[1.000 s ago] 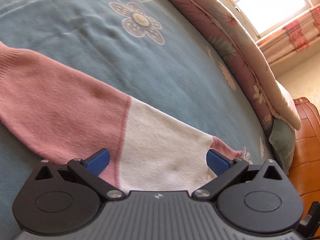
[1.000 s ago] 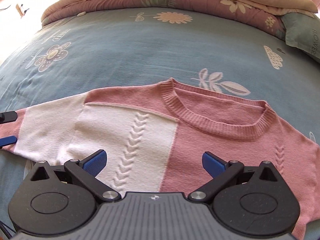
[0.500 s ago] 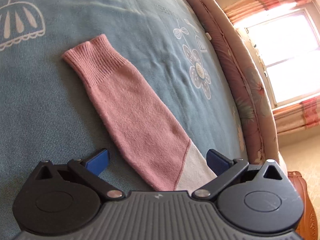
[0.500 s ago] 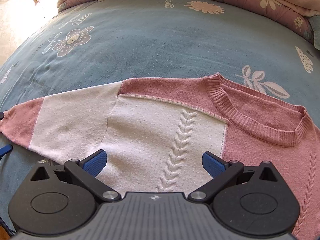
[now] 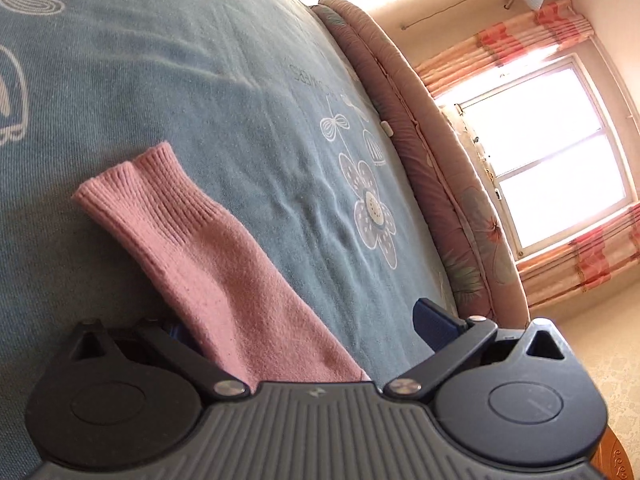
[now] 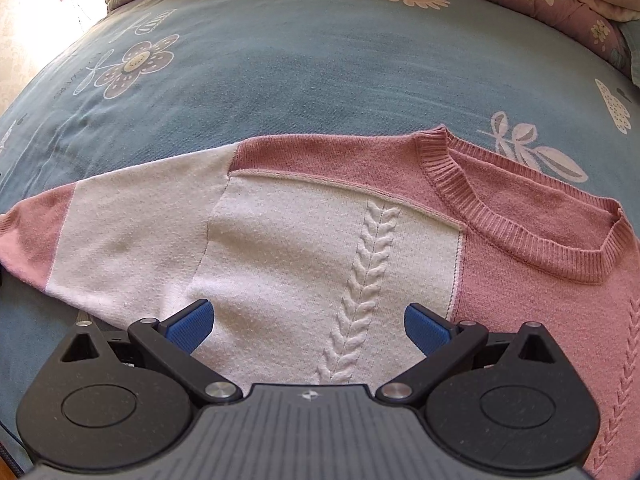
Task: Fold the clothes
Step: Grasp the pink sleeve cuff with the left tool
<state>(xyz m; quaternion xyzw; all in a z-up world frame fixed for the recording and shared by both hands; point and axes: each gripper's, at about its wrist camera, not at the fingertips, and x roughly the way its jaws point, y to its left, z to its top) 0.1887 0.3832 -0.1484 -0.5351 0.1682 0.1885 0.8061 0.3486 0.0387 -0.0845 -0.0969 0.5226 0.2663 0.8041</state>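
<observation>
Sleeve's lined up for the left gripper, sweater body sits under the right one.

Left wrist view: left gripper (image 5: 304,332) is spread open, and the pink sleeve (image 5: 224,272) runs lengthwise from between the jaws out ahead-left to its cuff (image 5: 140,188) on the blue bedspread (image 5: 240,100). Right wrist view: right gripper (image 6: 308,320) is open too, empty, hovering over the sweater (image 6: 320,232), collar (image 6: 520,216) ahead-right. Left's nearer that sleeve, I'd say.
</observation>
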